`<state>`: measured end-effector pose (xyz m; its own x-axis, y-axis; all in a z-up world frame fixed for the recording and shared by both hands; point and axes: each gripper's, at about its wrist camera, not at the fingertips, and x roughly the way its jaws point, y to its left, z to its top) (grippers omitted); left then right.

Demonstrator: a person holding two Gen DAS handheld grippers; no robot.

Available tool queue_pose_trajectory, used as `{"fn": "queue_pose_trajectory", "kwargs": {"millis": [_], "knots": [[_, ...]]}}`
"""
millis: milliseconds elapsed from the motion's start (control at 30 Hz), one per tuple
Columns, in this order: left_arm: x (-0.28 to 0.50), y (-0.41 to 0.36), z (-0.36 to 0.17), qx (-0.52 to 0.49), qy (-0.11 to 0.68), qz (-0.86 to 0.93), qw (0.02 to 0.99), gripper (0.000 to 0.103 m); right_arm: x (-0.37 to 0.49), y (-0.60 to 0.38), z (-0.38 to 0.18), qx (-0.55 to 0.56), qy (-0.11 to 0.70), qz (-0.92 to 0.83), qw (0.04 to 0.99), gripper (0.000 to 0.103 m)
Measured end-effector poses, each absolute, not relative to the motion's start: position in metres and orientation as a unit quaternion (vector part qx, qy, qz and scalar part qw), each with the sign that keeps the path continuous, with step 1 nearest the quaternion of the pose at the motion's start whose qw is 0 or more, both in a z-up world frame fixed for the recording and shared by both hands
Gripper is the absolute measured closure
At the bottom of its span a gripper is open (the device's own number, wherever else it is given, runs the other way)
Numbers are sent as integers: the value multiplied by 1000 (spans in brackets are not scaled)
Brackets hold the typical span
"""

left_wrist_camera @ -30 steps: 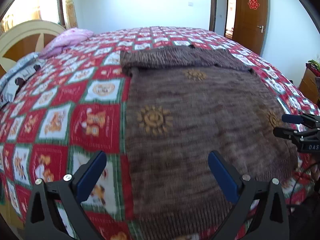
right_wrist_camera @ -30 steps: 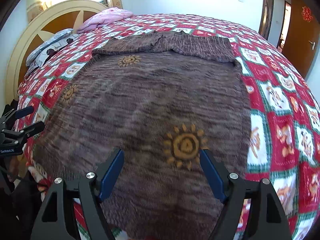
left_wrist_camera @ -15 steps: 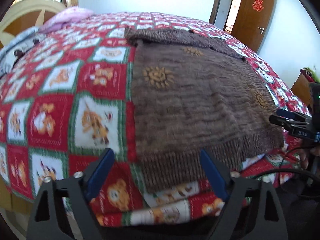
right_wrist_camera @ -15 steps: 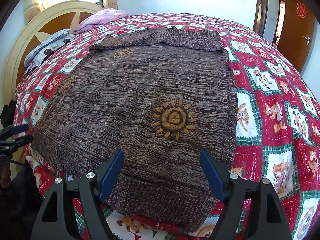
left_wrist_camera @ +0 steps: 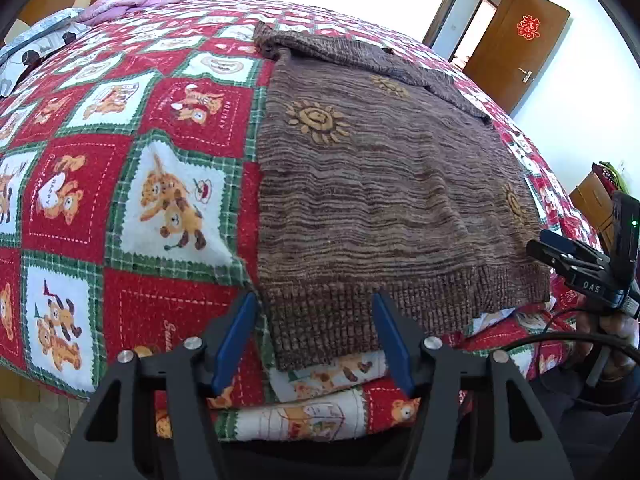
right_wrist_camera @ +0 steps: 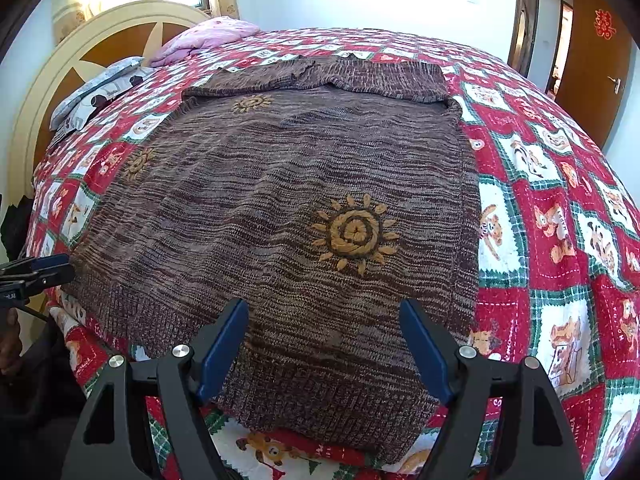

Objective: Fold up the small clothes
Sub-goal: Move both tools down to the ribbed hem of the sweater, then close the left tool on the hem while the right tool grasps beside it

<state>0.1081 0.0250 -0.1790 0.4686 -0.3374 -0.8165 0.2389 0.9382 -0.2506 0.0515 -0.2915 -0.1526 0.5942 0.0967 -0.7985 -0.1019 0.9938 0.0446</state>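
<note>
A brown knitted sweater (left_wrist_camera: pixel 384 184) with orange sun motifs lies flat on the bed, sleeves folded across its far end. Its ribbed hem hangs over the near bed edge. It also shows in the right wrist view (right_wrist_camera: pixel 288 216). My left gripper (left_wrist_camera: pixel 314 312) is open, its blue pads either side of the hem's left corner. My right gripper (right_wrist_camera: pixel 324 320) is open, its pads either side of the hem near the right corner. Each gripper shows at the edge of the other's view: the right one (left_wrist_camera: pixel 568 256) and the left one (right_wrist_camera: pixel 36 272).
The bed has a red, white and green patchwork quilt (left_wrist_camera: pixel 120 160) with cartoon animals. Pillows (right_wrist_camera: pixel 200 40) and a rounded headboard (right_wrist_camera: pixel 80 56) are at the far left. A wooden door (left_wrist_camera: pixel 516 48) stands at the far right. A cable (left_wrist_camera: pixel 560 332) hangs by the right gripper.
Both grippers have drawn back and lowered to the sweater's hem at the near bed edge. The left jaws have narrowed around the hem's left corner.
</note>
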Motion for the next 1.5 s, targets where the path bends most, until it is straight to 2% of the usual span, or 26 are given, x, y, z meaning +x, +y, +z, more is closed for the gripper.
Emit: {"fn": "queue_pose_trajectory", "kwargs": {"millis": [67, 200, 400, 533, 967, 1000, 1100, 1200, 1267, 1400, 1433, 1467, 1500], "knots": [[106, 23, -178, -52, 488, -172, 854, 41, 52, -292, -152, -5, 446, 55, 893, 24], [103, 21, -176, -37, 488, -156, 858, 50, 52, -293, -151, -6, 444, 54, 894, 24], [103, 18, -164, -42, 450, -180, 874, 47, 51, -290, -154, -8, 446, 60, 893, 24], [115, 18, -181, -36, 473, -166, 865, 48, 50, -287, -153, -19, 443, 60, 894, 24], [110, 23, -182, -39, 486, -151, 860, 50, 50, -287, -151, -29, 442, 51, 895, 24], [110, 21, -182, -33, 485, -148, 861, 52, 49, -288, -150, -30, 442, 50, 895, 24], [108, 19, -181, -17, 488, -140, 861, 66, 45, -295, -142, -30, 439, 38, 897, 24], [107, 18, -181, -15, 489, -140, 861, 67, 40, -305, -136, -22, 439, 24, 898, 24], [106, 15, -183, -1, 487, -137, 863, 72, 36, -315, -136, -11, 446, 18, 895, 24], [106, 14, -184, 10, 486, -140, 863, 73, 26, -326, -142, -1, 461, 9, 887, 24], [106, 16, -183, 7, 486, -143, 862, 79, 24, -328, -144, 1, 464, 6, 886, 24], [106, 16, -182, 1, 486, -153, 861, 90, 23, -330, -146, 2, 467, 5, 884, 24], [106, 16, -181, -4, 485, -161, 859, 95, 21, -332, -148, 6, 471, 3, 882, 24]]}}
